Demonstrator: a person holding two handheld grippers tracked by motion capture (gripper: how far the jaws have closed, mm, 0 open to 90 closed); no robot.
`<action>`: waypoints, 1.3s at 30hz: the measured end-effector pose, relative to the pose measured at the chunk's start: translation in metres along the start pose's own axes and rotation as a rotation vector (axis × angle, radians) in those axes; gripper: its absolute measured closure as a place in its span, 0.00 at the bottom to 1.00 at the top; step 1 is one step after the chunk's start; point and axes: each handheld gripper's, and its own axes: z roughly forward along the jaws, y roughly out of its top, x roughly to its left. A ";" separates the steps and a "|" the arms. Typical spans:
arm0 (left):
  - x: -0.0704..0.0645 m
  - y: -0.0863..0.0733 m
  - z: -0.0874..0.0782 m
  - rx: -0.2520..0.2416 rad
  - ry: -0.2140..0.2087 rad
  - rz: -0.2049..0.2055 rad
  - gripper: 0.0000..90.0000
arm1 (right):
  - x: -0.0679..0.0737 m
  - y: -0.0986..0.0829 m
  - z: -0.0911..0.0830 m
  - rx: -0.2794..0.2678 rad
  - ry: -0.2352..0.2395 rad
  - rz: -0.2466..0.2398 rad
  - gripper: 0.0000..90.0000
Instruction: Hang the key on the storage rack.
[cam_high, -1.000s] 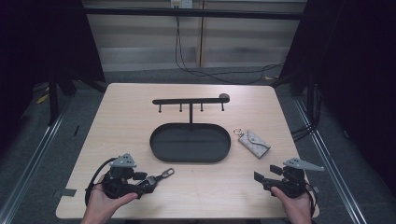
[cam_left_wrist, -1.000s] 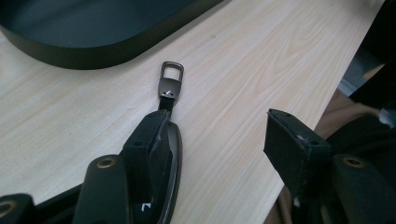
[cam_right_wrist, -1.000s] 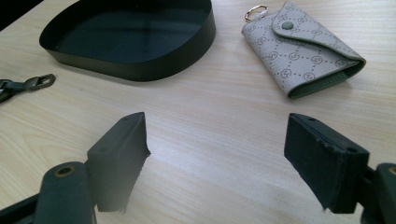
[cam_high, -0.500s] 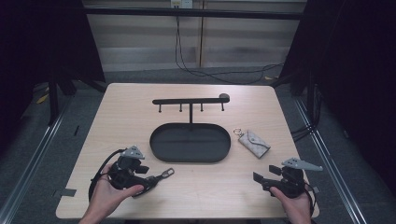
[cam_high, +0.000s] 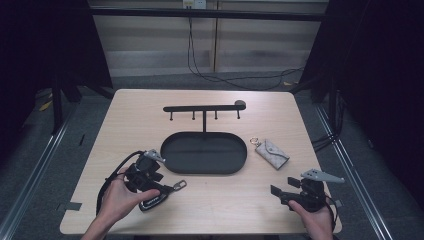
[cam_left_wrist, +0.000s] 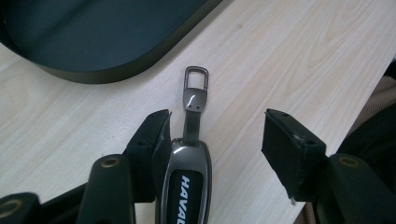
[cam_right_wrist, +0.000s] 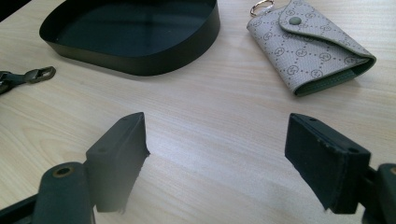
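left gripper (cam_left_wrist: 215, 135): jaws spread wide at the near-left of the table, one pad against the key fob's side, the other pad well clear of it.
key fob (cam_left_wrist: 184, 182): flat on the wood between those jaws, its strap and metal clasp (cam_left_wrist: 195, 86) pointing at the tray, just short of its rim.
right gripper (cam_right_wrist: 217, 154): jaws parted, nothing between them, low over bare wood near the front-right edge.
tray (cam_high: 172, 150): black oval, mid-table, empty.
key pouch (cam_high: 272, 152): just right of the tray, apart from it.
hook rack (cam_high: 202, 107): stands behind the tray.
open room: bare wood between the two grippers along the front edge.
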 end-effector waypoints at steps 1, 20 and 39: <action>0.000 0.002 0.000 0.012 0.005 0.001 0.47 | 0.000 0.000 0.000 0.001 0.001 0.000 0.24; 0.001 0.028 0.014 0.174 -0.018 0.029 0.60 | 0.000 0.000 0.000 0.001 -0.002 0.001 0.24; 0.008 0.044 0.050 0.292 -0.001 0.057 0.66 | 0.001 0.000 0.003 0.022 0.007 -0.003 0.24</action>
